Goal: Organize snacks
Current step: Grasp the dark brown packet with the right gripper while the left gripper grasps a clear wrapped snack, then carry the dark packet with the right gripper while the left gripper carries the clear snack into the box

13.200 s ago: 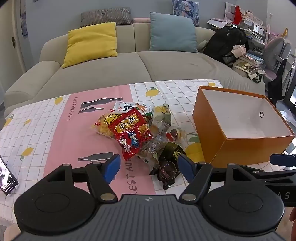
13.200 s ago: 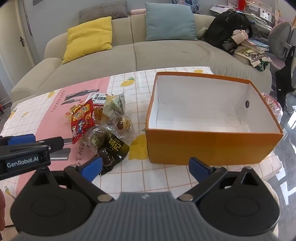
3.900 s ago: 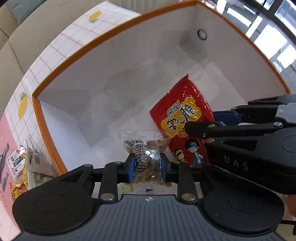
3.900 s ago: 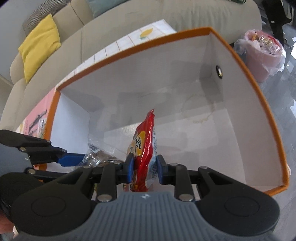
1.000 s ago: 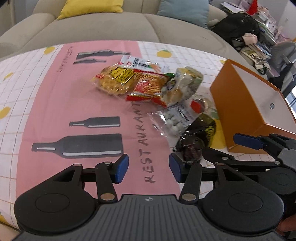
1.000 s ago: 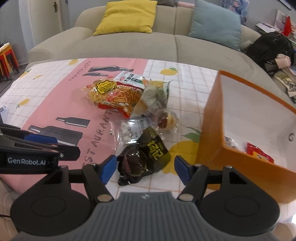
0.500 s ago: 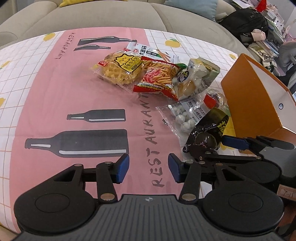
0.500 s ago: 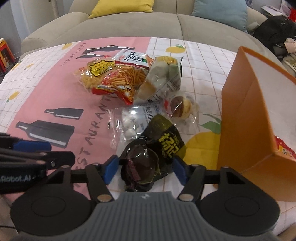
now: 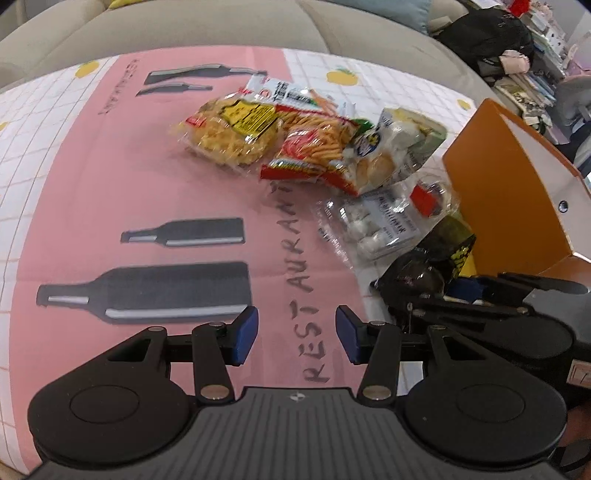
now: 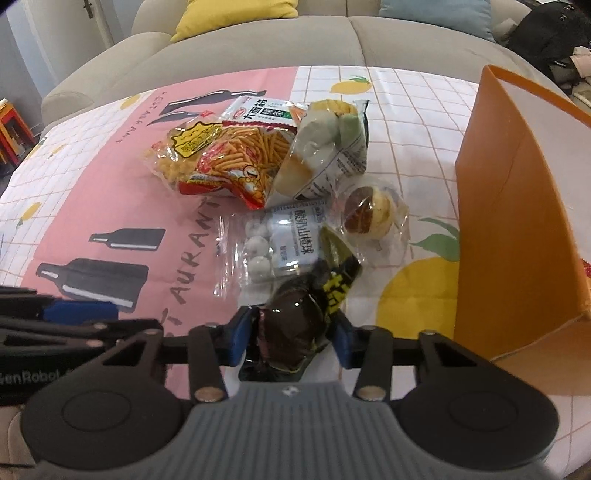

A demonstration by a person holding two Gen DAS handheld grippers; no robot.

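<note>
A pile of snacks lies on the pink-and-white tablecloth (image 10: 110, 192). My right gripper (image 10: 293, 338) has its blue pads around a dark packet with yellow print (image 10: 306, 306), both pads touching it. My left gripper (image 9: 297, 334) is open and empty over the pink cloth, left of the dark packet (image 9: 424, 266). Beyond lie a clear bag of white balls (image 10: 280, 243), a wrapped round bun (image 10: 367, 212), a bread bag (image 10: 325, 147), a red stick-snack bag (image 10: 240, 162) and a yellow noodle pack (image 9: 232, 129). The orange box (image 10: 517, 206) stands to the right.
A white snack packet (image 10: 264, 110) lies at the far side of the pile. A grey sofa (image 10: 332, 40) with yellow and blue cushions runs behind the table. A black backpack (image 9: 491, 35) and cluttered shelves sit at the far right.
My right gripper has moved forward and narrowed its jaws onto the dark packet. My left gripper has moved slightly closer to the cloth, still open.
</note>
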